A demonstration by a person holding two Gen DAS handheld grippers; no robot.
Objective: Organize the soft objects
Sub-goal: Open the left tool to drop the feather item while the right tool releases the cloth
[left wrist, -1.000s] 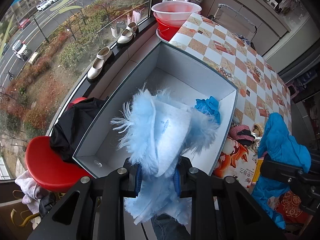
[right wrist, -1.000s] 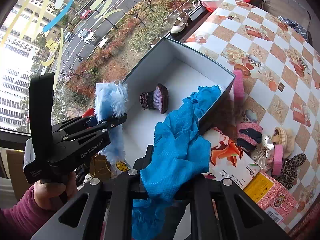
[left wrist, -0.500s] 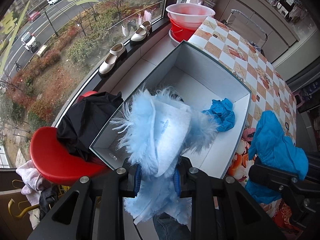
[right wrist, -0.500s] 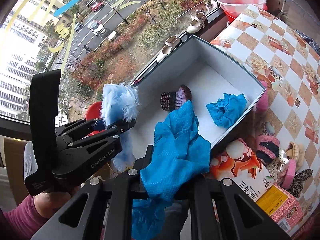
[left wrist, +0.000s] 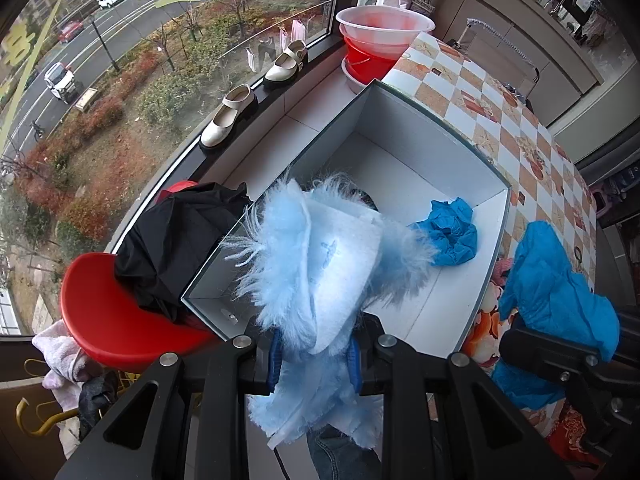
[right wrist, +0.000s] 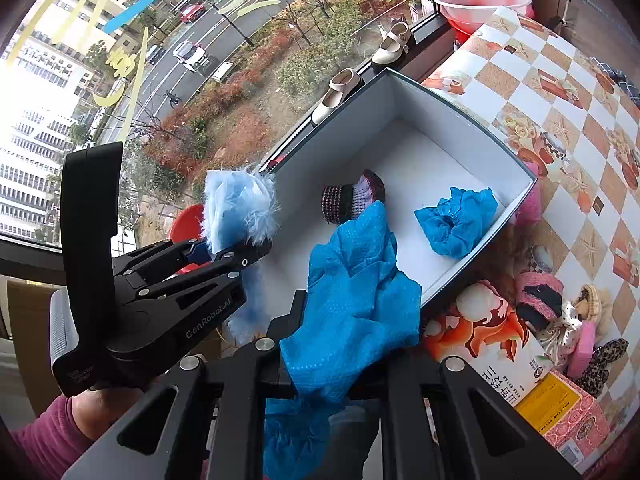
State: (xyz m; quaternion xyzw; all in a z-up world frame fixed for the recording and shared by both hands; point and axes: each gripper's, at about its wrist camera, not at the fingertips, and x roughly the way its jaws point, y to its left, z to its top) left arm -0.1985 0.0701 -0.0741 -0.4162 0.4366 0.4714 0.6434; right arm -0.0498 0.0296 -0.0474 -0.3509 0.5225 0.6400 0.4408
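Observation:
My left gripper [left wrist: 314, 354] is shut on a fluffy light-blue slipper [left wrist: 320, 256] that hangs over the near left corner of an open grey box [left wrist: 440, 132]. From the right wrist view the same left gripper [right wrist: 256, 250] holds the slipper [right wrist: 240, 208] beside the box [right wrist: 460, 108]. My right gripper [right wrist: 332, 364] is shut on a blue shoe cover [right wrist: 356, 296], held over the box's near edge. Inside the box lie a crumpled blue shoe cover [right wrist: 456, 220] and a small knitted purple bootie [right wrist: 352, 200]. The slipper hides the bootie in the left wrist view.
A checkered table [right wrist: 580, 92] carries several soft items [right wrist: 560, 320] and a printed carton [right wrist: 500, 344] right of the box. Red stool with black cloth [left wrist: 176, 248] sits left of it. Two cream shoes [left wrist: 256, 92] and a red basin [left wrist: 380, 48] line the window sill.
Both grippers have drifted toward the near end of the box with their loads still clamped. The box's blue shoe cover now lies fully inside, apart from the held one.

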